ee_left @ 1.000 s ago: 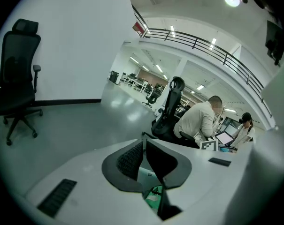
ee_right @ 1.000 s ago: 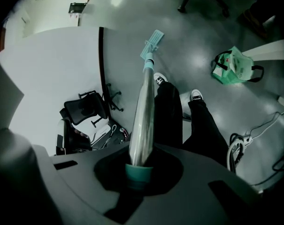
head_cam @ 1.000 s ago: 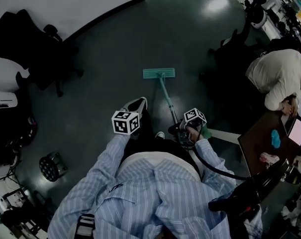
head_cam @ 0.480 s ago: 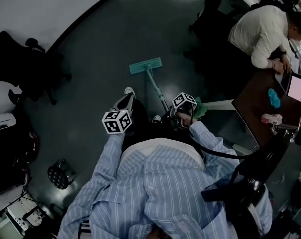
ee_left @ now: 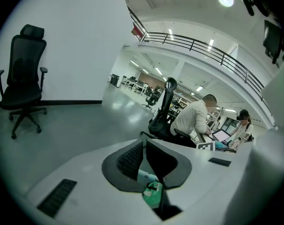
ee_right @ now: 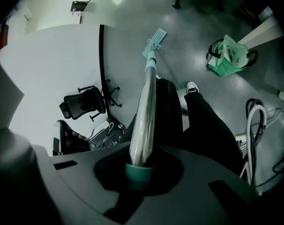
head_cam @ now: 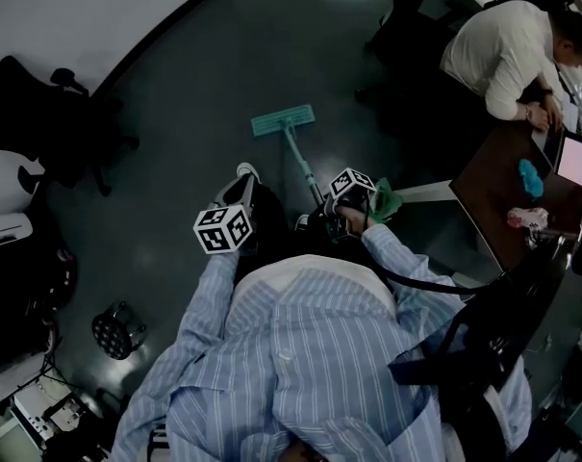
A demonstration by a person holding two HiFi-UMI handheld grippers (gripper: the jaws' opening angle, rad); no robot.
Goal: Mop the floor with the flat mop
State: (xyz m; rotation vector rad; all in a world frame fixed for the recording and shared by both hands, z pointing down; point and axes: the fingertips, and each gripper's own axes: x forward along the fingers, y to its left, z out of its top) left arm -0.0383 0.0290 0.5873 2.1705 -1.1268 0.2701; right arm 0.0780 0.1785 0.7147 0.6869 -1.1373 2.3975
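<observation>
The flat mop's teal head [head_cam: 283,120] lies flat on the dark floor ahead of my feet. Its silver pole [head_cam: 303,166] slants back to my right gripper [head_cam: 351,189]. In the right gripper view the pole [ee_right: 144,111] runs from the jaws down to the mop head [ee_right: 154,41], and the right gripper [ee_right: 139,165] is shut on the pole's teal end. My left gripper [head_cam: 223,227] hangs over my left leg, apart from the mop. In the left gripper view it [ee_left: 144,142] faces out across the room, its black pads [ee_left: 132,158] closed together on nothing.
A black office chair [head_cam: 50,114] stands by the white wall at left. A person in a light shirt [head_cam: 507,51] sits at a brown desk [head_cam: 502,195] at right. A green bag [head_cam: 387,203] sits by my right foot, and a small black wheeled base [head_cam: 117,330] at lower left.
My head view has shifted, so the seated person now sits higher in frame. My left foot has moved back. The right gripper still holds the mop pole and the left stays shut and empty.
</observation>
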